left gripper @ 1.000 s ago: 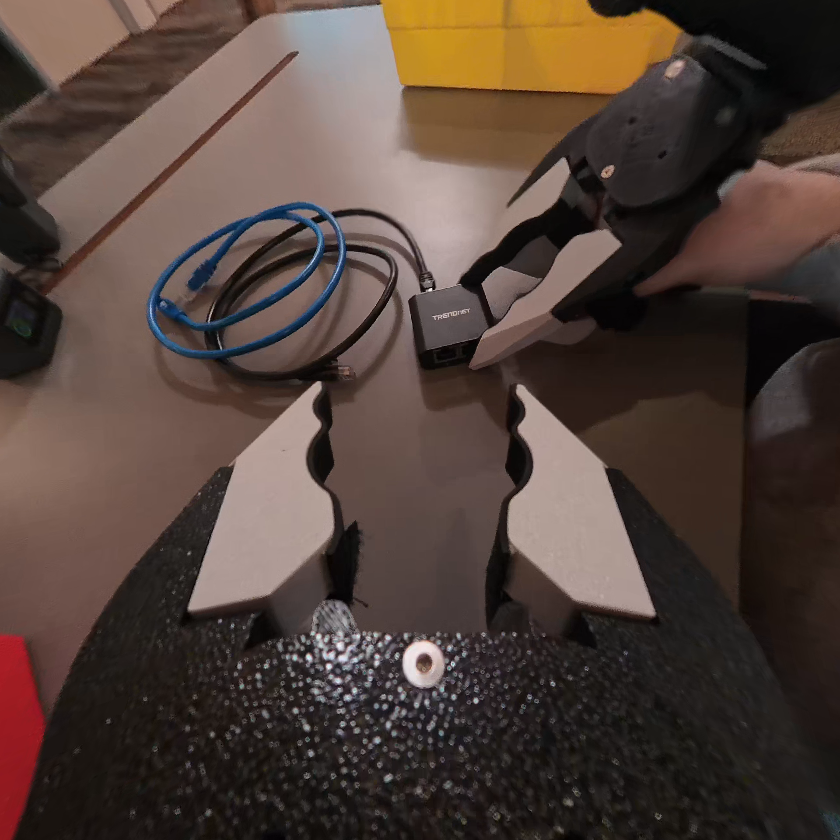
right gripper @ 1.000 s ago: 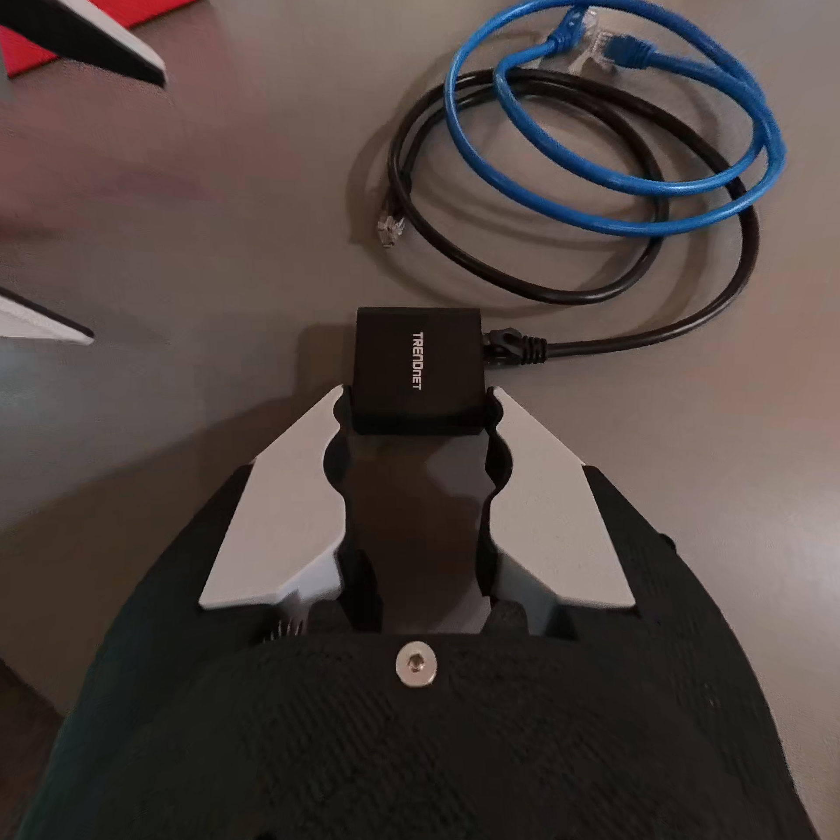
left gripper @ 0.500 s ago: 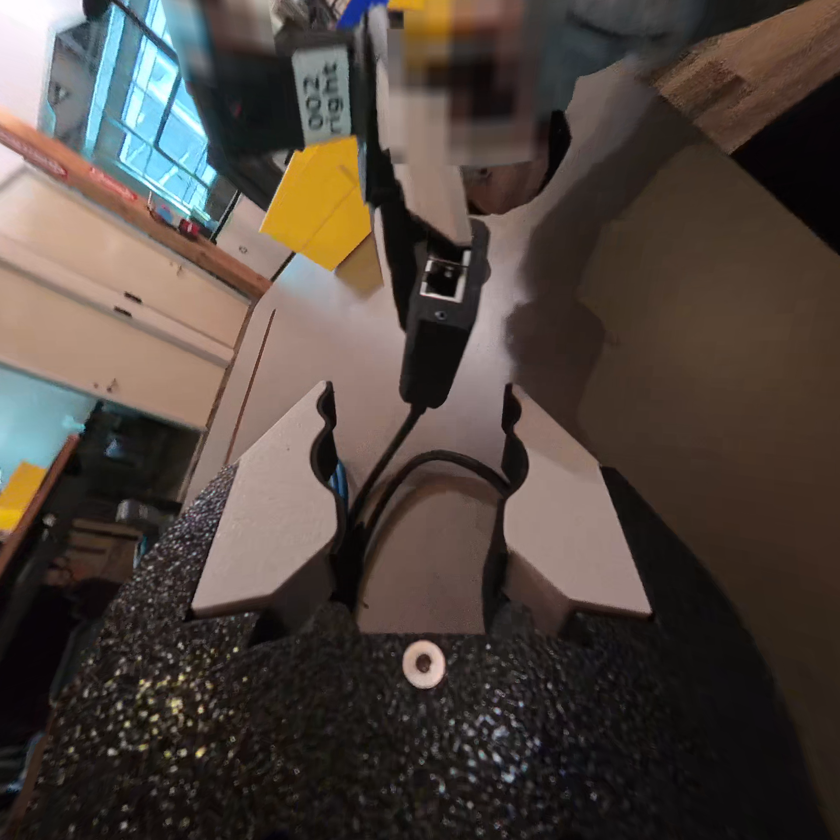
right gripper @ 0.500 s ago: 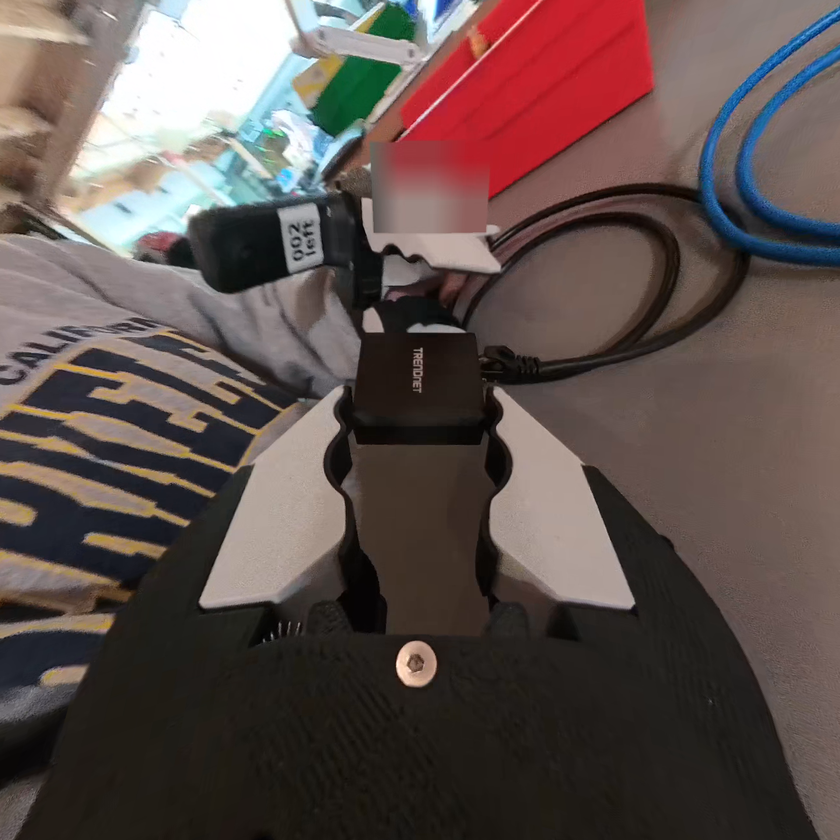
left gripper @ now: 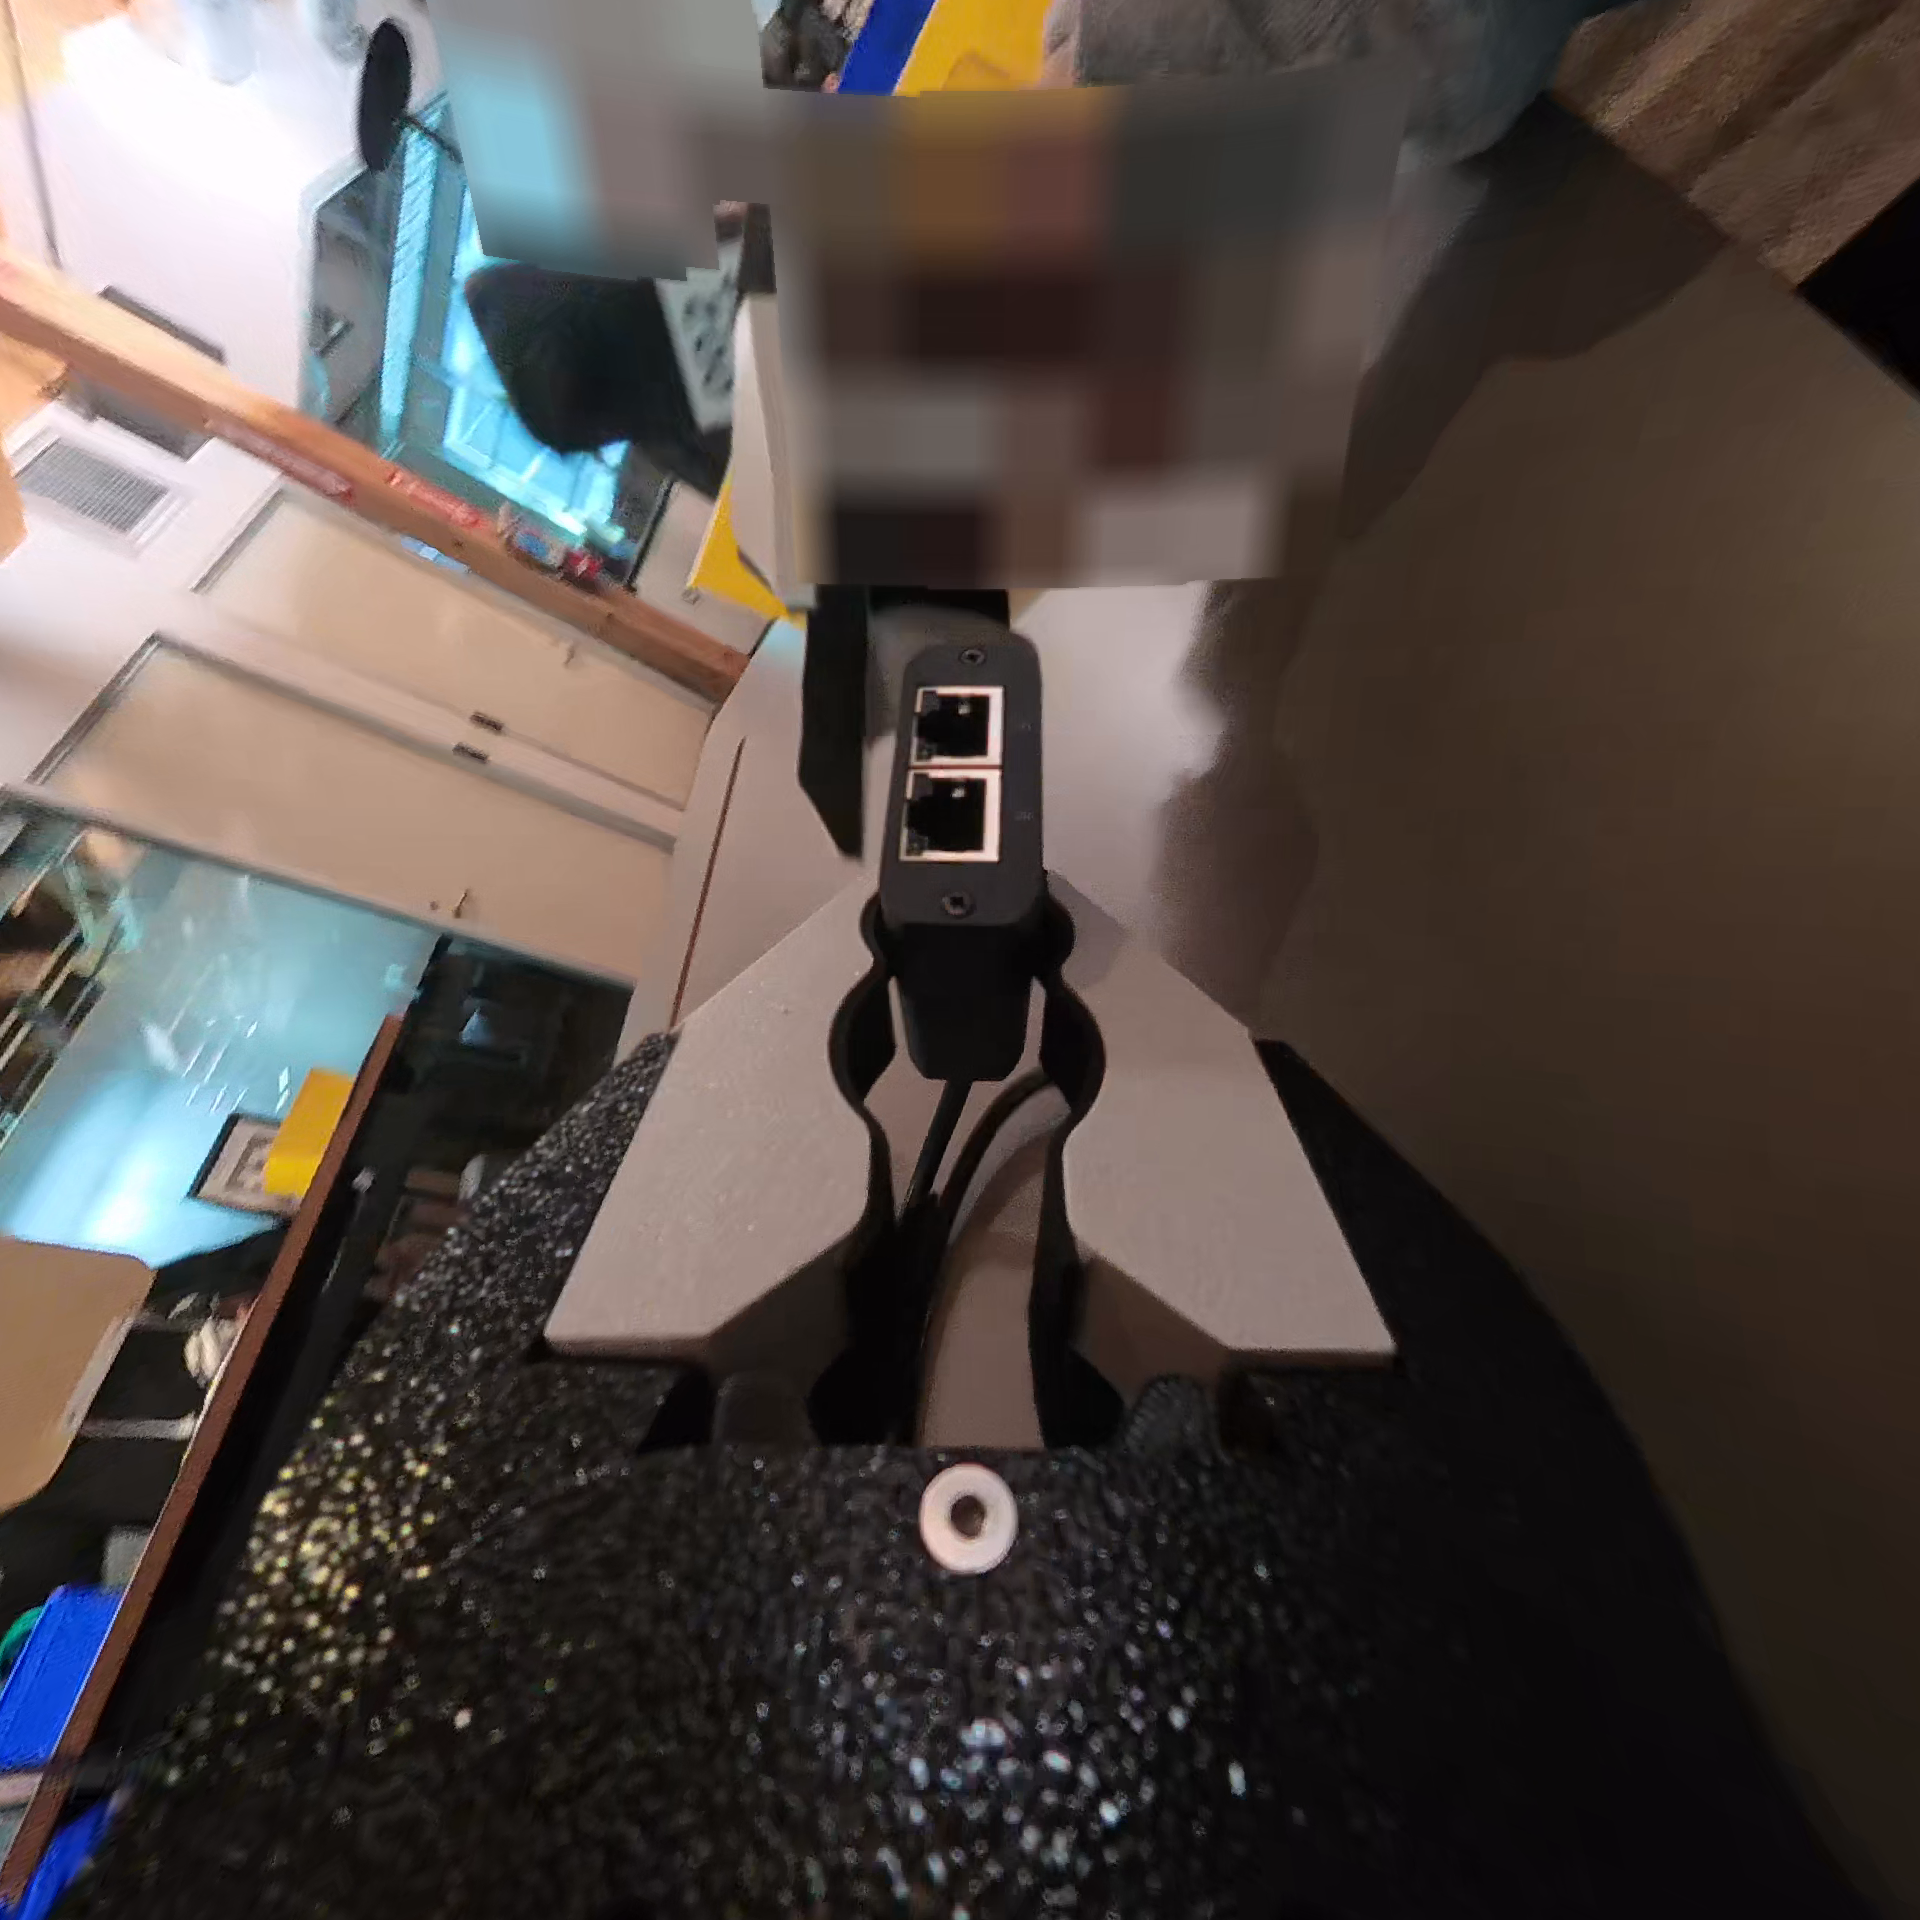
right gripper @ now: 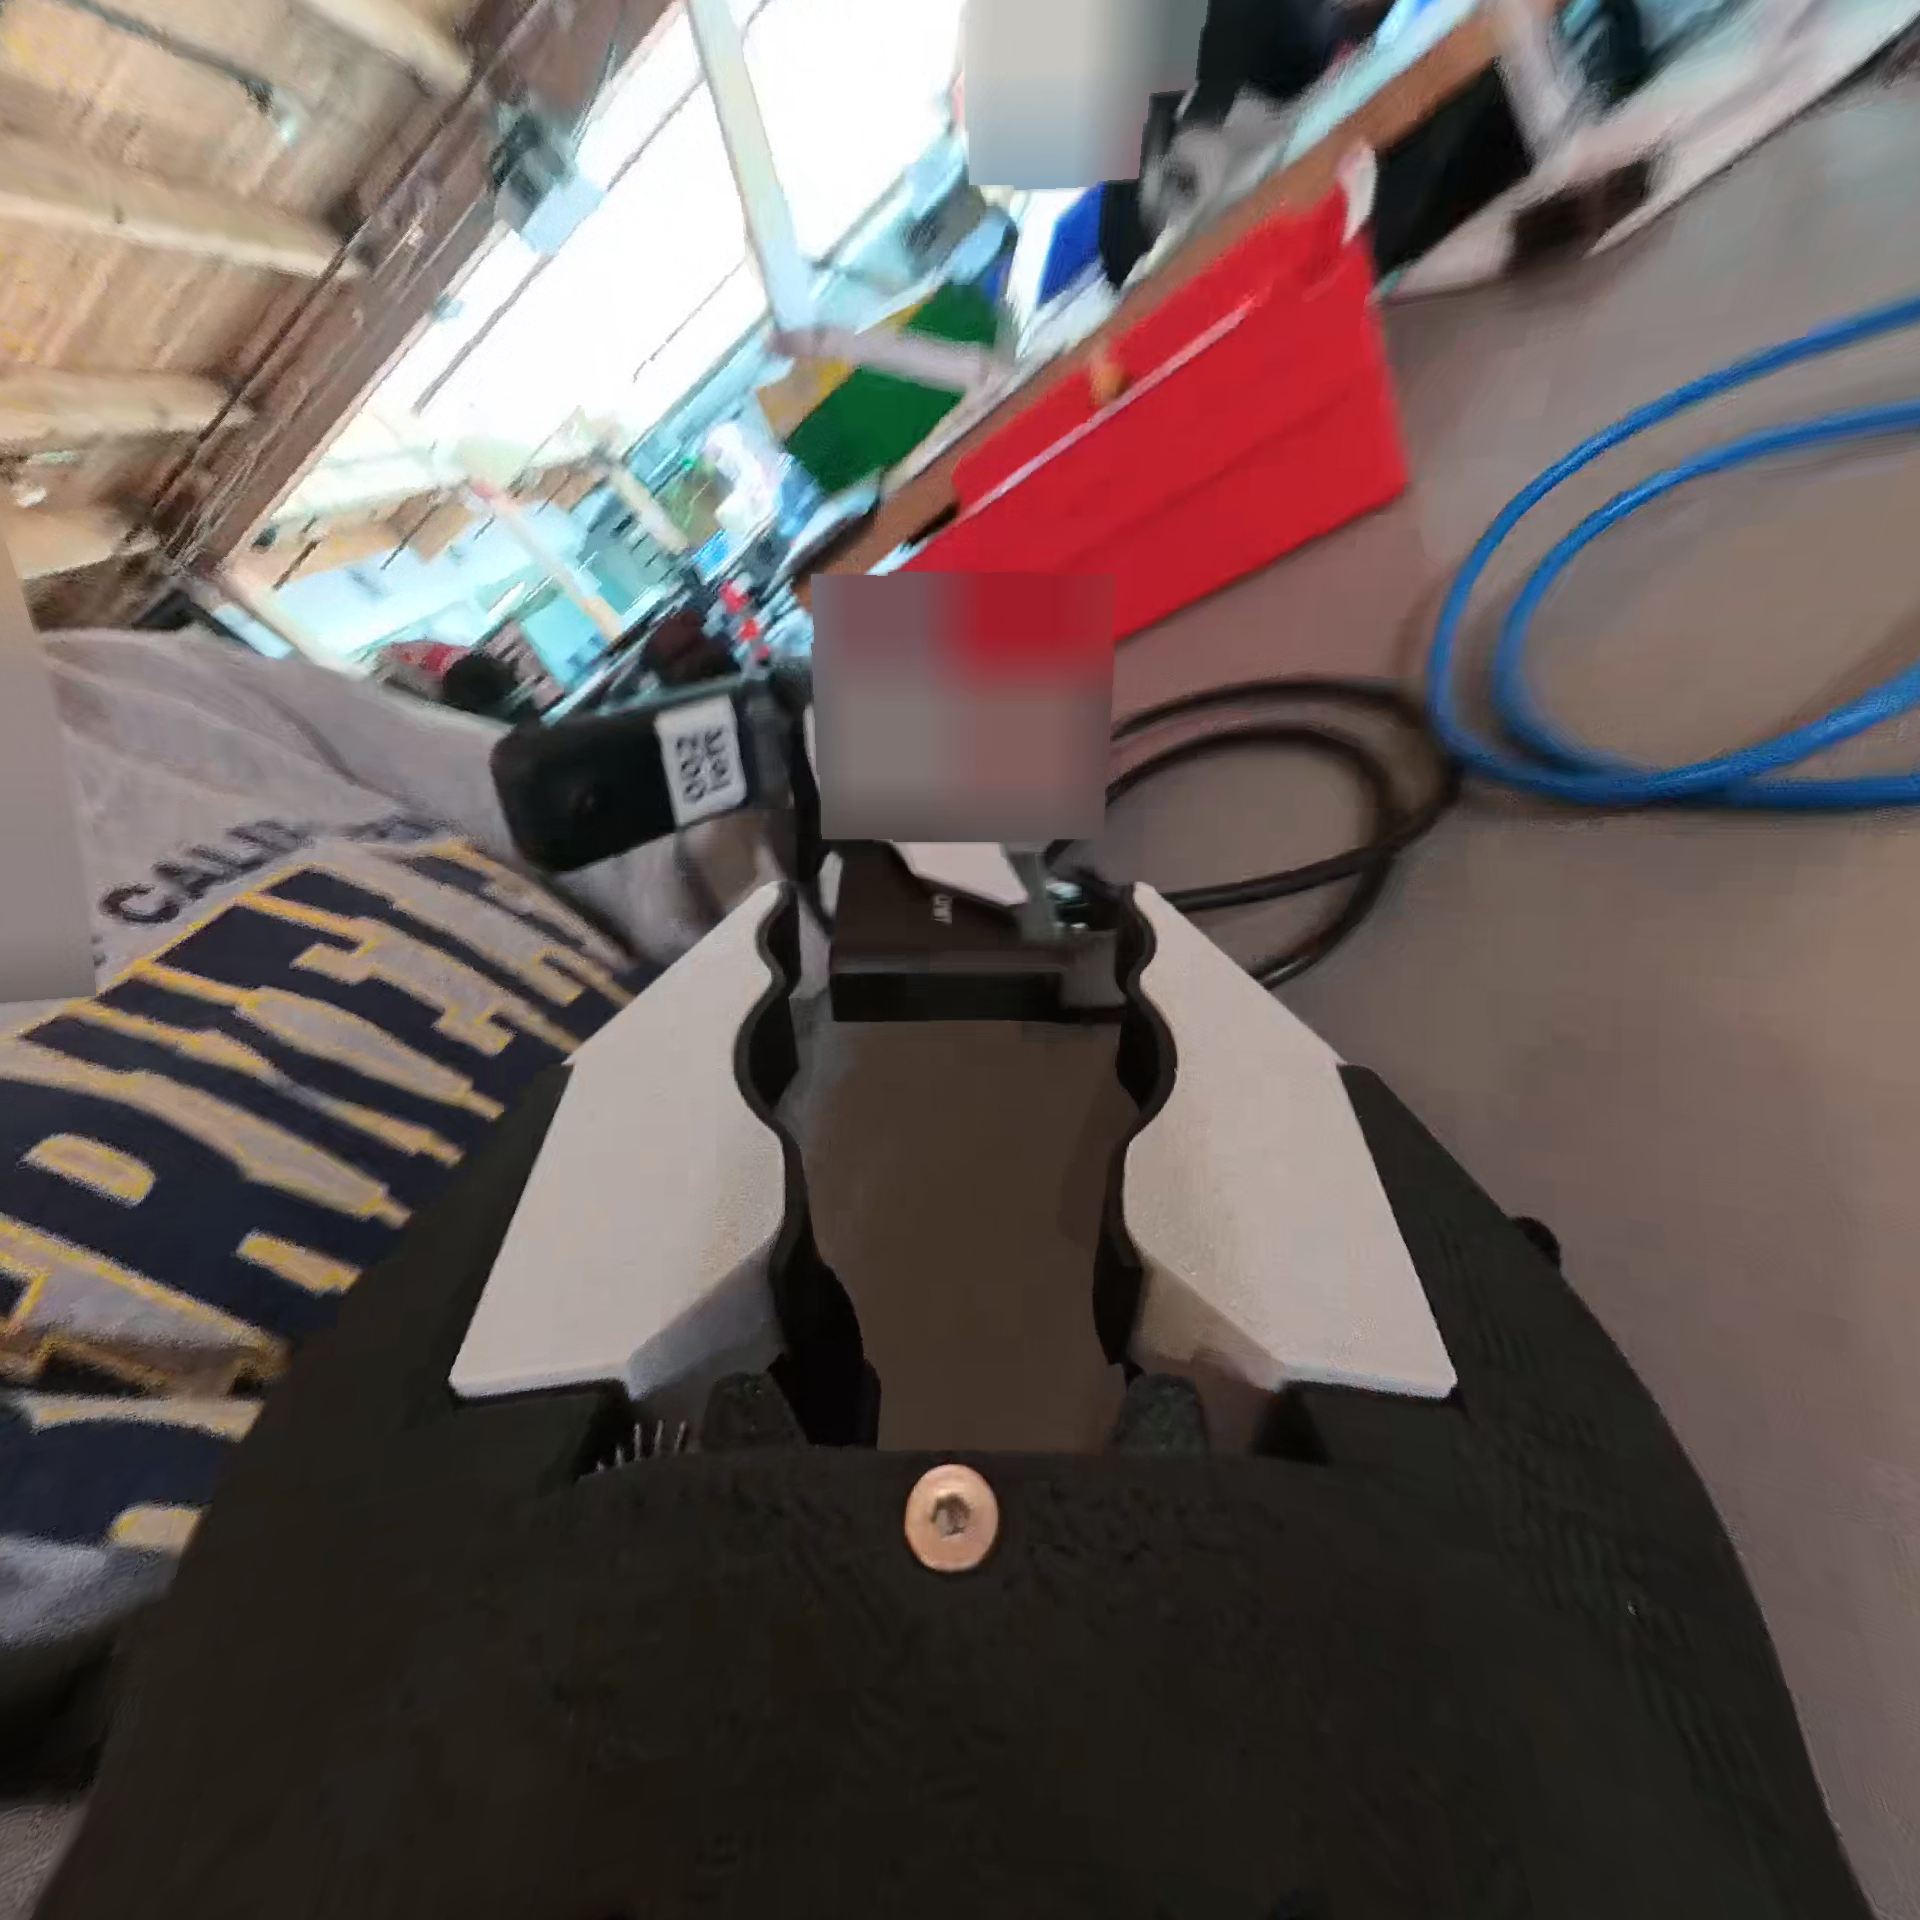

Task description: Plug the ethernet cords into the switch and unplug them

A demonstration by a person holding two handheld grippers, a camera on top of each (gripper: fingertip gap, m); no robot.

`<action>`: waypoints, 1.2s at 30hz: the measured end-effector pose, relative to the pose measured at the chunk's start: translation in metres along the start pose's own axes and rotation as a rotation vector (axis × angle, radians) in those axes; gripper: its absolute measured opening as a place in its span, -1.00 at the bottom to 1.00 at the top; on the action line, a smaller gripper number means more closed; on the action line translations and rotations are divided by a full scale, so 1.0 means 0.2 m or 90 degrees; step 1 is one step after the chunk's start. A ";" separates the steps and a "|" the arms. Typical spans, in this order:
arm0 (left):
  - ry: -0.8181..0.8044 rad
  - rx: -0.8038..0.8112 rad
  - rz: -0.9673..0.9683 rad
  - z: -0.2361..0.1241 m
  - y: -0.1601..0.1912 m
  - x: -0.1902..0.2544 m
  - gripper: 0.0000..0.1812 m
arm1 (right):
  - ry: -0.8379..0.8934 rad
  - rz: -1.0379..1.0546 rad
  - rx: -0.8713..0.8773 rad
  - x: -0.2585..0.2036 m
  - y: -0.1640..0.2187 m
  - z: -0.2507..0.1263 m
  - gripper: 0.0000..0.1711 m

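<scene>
The black switch (left gripper: 956, 997) is off the table, its two empty ports (left gripper: 951, 774) facing the left wrist camera. My left gripper (left gripper: 961, 925) is shut on its cabled end. A black cord (left gripper: 940, 1132) runs back from it between the fingers. In the right wrist view my right gripper (right gripper: 956, 904) stands around the switch's other end (right gripper: 935, 966), with a gap on its left side, so it looks open. One left finger (right gripper: 1091, 977) lies inside that gap. The blue cord (right gripper: 1662, 784) and the black cord's loop (right gripper: 1439, 790) lie on the table.
The grey table (right gripper: 1558, 1143) carries a red box (right gripper: 1195, 457) behind the cords. A person's grey sweatshirt (right gripper: 260, 1039) fills the left of the right wrist view. A dark finger of the right gripper (left gripper: 831, 727) stands beside the switch in the left wrist view. My right fingertips sit around 4 cm from my left ones.
The switch was lifted off the table in the right gripper. The left gripper moved in and shut on its cabled end. The right jaws have since loosened around it.
</scene>
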State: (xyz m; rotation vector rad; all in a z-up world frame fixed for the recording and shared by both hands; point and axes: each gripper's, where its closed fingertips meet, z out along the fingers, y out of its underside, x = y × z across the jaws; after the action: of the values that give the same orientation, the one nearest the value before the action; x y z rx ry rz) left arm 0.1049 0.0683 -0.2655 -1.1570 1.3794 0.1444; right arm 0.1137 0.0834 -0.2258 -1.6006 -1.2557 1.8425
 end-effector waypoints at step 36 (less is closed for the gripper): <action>-0.153 -0.070 -0.122 -0.18 0.30 -0.21 -0.76 | 0.585 -0.204 -0.110 0.83 -0.64 0.27 -0.95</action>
State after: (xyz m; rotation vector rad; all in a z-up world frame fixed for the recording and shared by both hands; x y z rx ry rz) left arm 0.0285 0.0941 -0.2562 -1.3112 1.0547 0.2170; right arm -0.0127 0.2590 -0.2211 -1.8531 -1.1256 0.6503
